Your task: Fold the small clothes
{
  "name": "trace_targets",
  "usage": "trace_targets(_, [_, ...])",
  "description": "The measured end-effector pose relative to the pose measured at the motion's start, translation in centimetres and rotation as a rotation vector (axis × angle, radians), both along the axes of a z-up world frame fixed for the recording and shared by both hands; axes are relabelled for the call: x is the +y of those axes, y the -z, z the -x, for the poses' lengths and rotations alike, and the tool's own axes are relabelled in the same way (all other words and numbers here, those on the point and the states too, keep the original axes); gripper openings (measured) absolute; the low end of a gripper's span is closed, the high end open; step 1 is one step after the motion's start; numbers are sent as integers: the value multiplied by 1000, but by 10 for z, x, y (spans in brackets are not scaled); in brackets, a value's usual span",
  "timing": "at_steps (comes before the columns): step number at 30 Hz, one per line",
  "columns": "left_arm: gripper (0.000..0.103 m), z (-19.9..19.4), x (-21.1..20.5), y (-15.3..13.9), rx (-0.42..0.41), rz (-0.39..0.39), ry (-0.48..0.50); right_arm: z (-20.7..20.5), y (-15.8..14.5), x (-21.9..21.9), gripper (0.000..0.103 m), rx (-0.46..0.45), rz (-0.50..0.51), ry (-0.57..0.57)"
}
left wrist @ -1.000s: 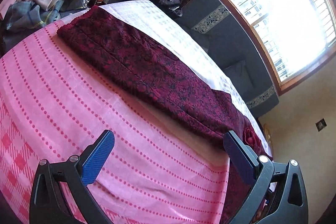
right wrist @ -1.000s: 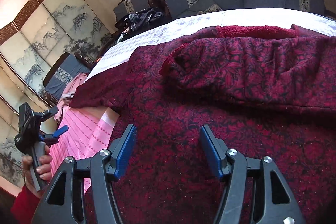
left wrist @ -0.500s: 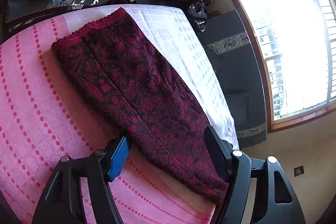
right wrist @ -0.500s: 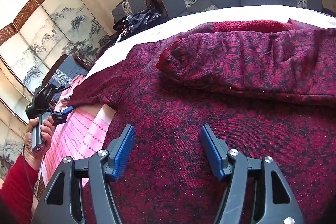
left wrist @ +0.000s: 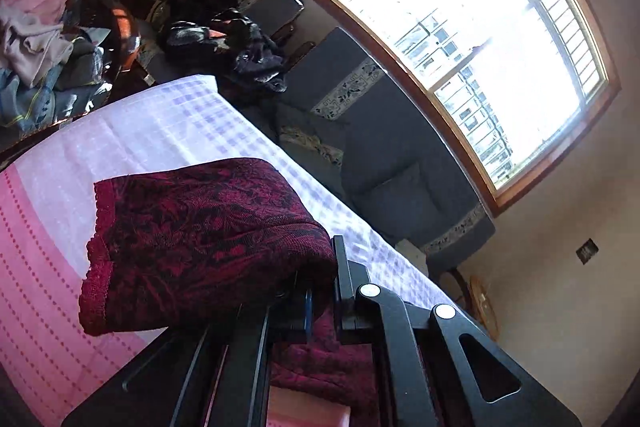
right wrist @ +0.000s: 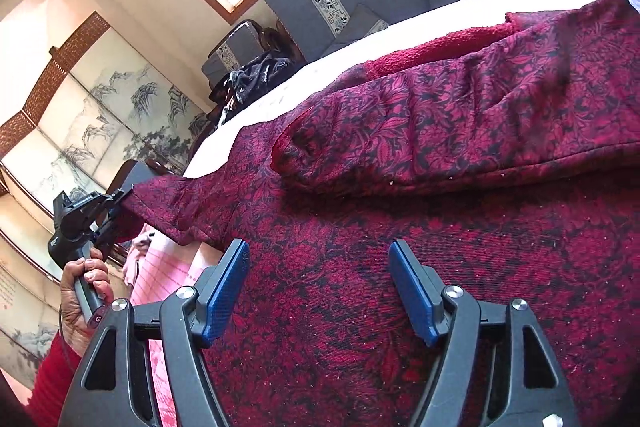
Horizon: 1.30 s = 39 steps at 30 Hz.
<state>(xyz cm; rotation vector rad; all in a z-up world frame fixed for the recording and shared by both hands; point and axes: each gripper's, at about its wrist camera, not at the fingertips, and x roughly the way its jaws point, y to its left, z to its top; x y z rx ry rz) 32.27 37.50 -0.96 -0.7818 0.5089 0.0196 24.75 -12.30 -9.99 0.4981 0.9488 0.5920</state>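
A dark red floral garment (right wrist: 400, 227) lies spread on the table, one sleeve (right wrist: 460, 131) folded across its body. My left gripper (left wrist: 316, 291) is shut on the other sleeve (left wrist: 192, 243) and holds it lifted off the cloth; its lace cuff hangs free. In the right wrist view the left gripper (right wrist: 116, 203) shows at the far left, pinching the sleeve's end (right wrist: 168, 203). My right gripper (right wrist: 320, 291) is open and empty, low over the garment's body.
The table carries a pink dotted cloth (left wrist: 36, 259) and a white checked cloth (left wrist: 168, 131). A heap of clothes (left wrist: 36, 39) lies beyond the far edge. A grey sofa (left wrist: 392, 163) stands under the window, with a painted screen (right wrist: 100, 123) behind.
My left gripper came down over the long sleeve, shut on it and lifted it off the table. My right gripper stayed open over the garment, hardly moving.
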Motion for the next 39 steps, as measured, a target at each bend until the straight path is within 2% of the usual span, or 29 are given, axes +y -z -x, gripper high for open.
trace_targets(2, [7,-19,-43,-21,-17,-42,86,0,1,-8,69,13,-31,17])
trace_targets(5, [7,-44,-110,-34,-21,-64,217,3,-1,-24,70,35,-81,49])
trace_targets(8, [7,-67,-178,-29,-6,-91,332,12,-5,-42,71,43,-115,69])
trace_targets(13, [7,-93,-283,-1,31,-197,468,27,-12,-81,73,28,-121,97])
trace_targets(15, [7,-99,-318,13,43,-267,520,33,-13,-100,74,30,-131,123])
trace_targets(18, [10,-98,-363,28,44,-439,559,40,-12,-129,74,32,-145,162])
trace_targets(21, [24,-84,-396,38,44,-575,586,46,-11,-154,74,40,-167,196])
trace_targets(23, [63,-73,-407,38,17,-588,615,48,-11,-169,74,36,-177,218])
trace_targets(25, [74,-61,-413,34,-41,-588,627,47,-12,-180,75,29,-184,239])
trace_targets(28, [82,-44,-416,24,-73,-594,629,41,-17,-188,75,24,-202,262])
trace_targets(30, [84,-30,-406,18,-90,-568,617,36,-21,-192,75,21,-194,252])
trace_targets(35, [94,-2,-352,30,-88,-563,484,11,-34,-198,75,-27,-92,218])
trace_targets(37, [94,-5,-324,46,-27,-502,441,-12,-32,-201,75,-13,-61,195])
trace_targets(39, [94,-11,-295,65,27,-361,425,-34,-28,-201,75,19,-32,182])
